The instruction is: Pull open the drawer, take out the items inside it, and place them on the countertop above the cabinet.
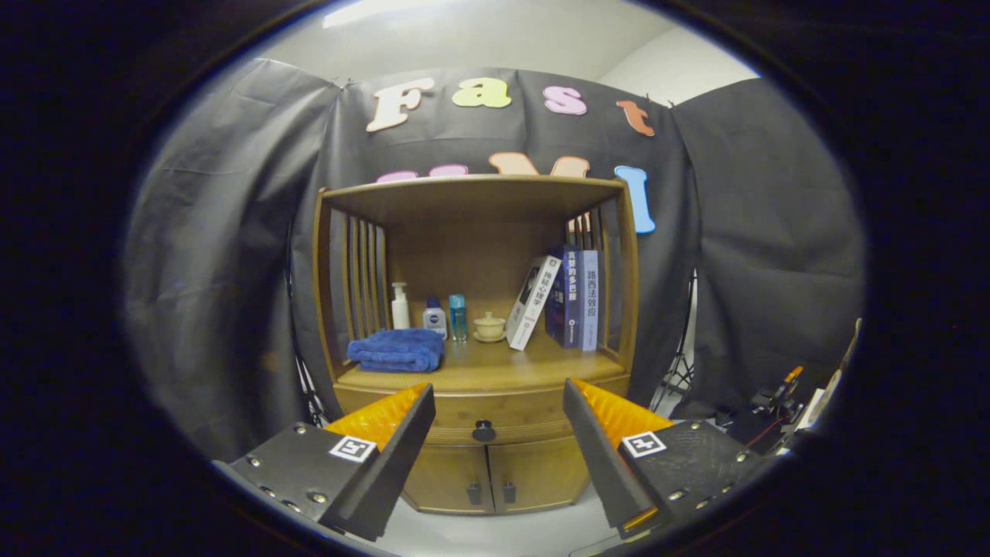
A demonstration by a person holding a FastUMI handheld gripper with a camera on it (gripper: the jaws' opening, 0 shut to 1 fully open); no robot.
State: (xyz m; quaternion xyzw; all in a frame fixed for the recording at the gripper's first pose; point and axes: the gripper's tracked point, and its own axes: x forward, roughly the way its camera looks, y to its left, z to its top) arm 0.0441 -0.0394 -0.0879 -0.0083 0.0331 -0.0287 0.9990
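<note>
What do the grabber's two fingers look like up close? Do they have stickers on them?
The gripper has two wedge-shaped fingers that get narrower toward their tips, with ridged faces on the outside. Each sits on a flat black block with small silver screws. Yes: each block carries a square black-and-white sticker, like a tiny maze.

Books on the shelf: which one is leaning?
The white book, leftmost of the row, tilts against the upright dark blue books. The gripper is open, well short of the cabinet.
</note>
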